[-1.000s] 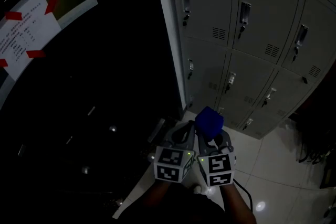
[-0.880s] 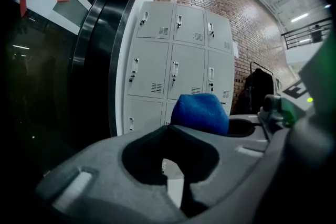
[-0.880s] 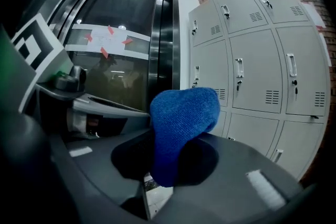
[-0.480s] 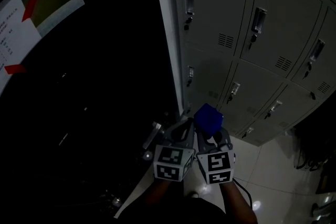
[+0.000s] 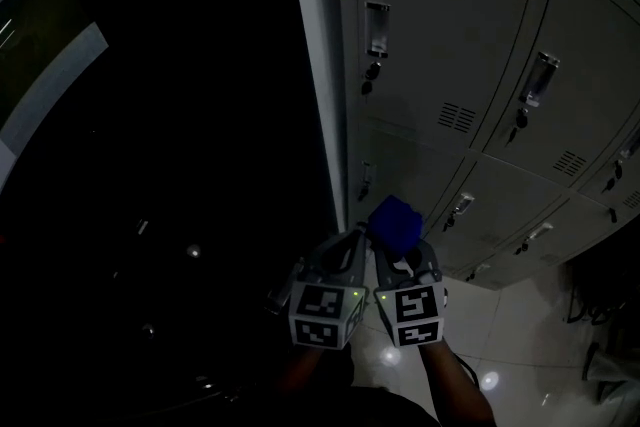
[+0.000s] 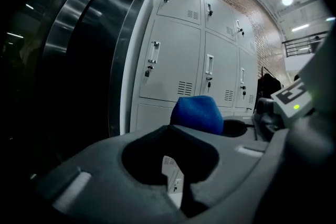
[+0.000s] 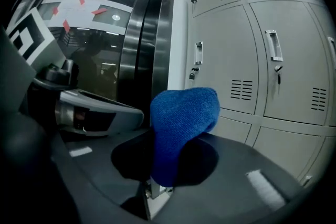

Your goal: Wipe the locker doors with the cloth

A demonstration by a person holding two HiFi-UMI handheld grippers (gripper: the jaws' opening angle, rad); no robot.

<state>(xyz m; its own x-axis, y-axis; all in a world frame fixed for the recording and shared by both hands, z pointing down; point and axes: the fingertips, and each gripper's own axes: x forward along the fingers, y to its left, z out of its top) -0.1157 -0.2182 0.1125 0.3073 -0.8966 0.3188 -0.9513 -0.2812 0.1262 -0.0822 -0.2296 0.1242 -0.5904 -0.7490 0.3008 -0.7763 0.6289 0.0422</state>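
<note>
Grey metal locker doors [image 5: 440, 45] fill the upper right of the head view, and they stand ahead of both grippers [image 6: 173, 63] [image 7: 231, 55]. A blue cloth [image 5: 397, 223] bulges up out of my right gripper [image 5: 402, 253], which is shut on it; in the right gripper view the cloth [image 7: 181, 118] rises from between the jaws [image 7: 157, 186]. My left gripper [image 5: 348, 243] is side by side with the right one, its jaws closed with nothing between them [image 6: 176, 186]. The cloth [image 6: 197, 115] shows just beyond it. Both grippers are short of the doors.
A dark, glossy curved wall [image 5: 150, 165] runs along the left of the locker bank's edge [image 5: 320, 95]. Each door has a handle with a key [image 5: 375, 30]. Shiny floor tiles [image 5: 520, 355] lie below right, with dark hanging things [image 5: 600, 285] at the right edge.
The head view has swung up and closer along the lockers; the wall notice has slid out at left. Both grippers stay together low in the view, cloth still held.
</note>
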